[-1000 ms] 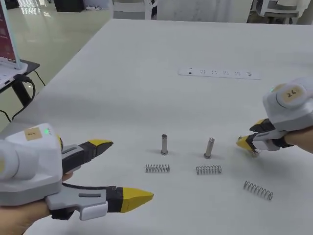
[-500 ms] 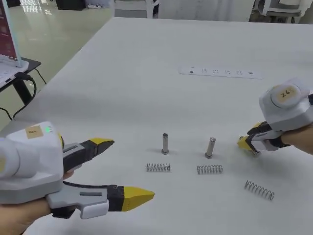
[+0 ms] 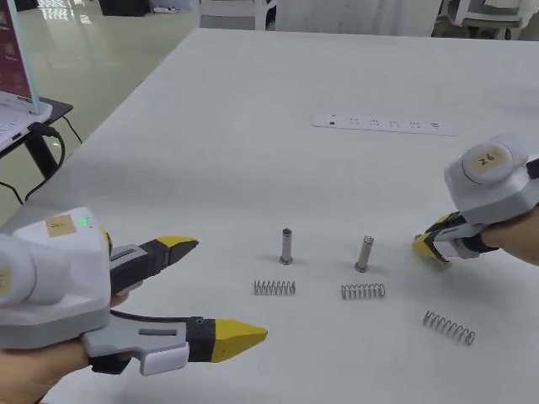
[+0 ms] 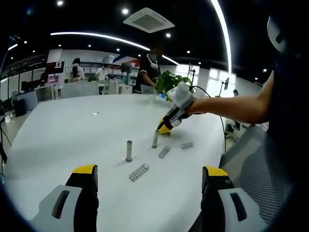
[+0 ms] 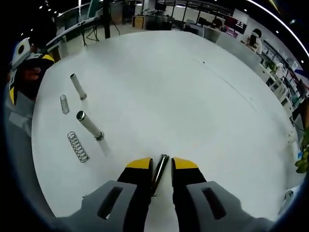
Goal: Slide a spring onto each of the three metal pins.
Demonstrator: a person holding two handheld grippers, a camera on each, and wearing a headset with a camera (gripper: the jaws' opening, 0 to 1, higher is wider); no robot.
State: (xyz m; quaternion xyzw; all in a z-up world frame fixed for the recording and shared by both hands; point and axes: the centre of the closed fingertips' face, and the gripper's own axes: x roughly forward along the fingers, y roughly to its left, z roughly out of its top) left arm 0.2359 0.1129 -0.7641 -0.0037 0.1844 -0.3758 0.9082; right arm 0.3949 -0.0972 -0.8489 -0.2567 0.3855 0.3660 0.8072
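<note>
Your right gripper (image 5: 161, 163) pinches the third pin (image 5: 158, 175) low at the table (image 3: 253, 151); your left gripper (image 3: 223, 289) hangs spread. Two pins (image 3: 286, 246) stand upright, with three springs (image 3: 274, 288) lying loose beside them. Next, probably: stand that pin up, then fetch a spring.

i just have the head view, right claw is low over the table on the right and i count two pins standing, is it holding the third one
observer: yes. In the right gripper view the right claw is shut on the third pin, bare metal between the yellow tips.
operator: how is it sitting in there
observer: lengthwise along the jaws, not across them, with its front end about level with the tips.
operator: anyone close to the bench
observer: the left gripper view shows a person standing beyond the far edge of the table.
</note>
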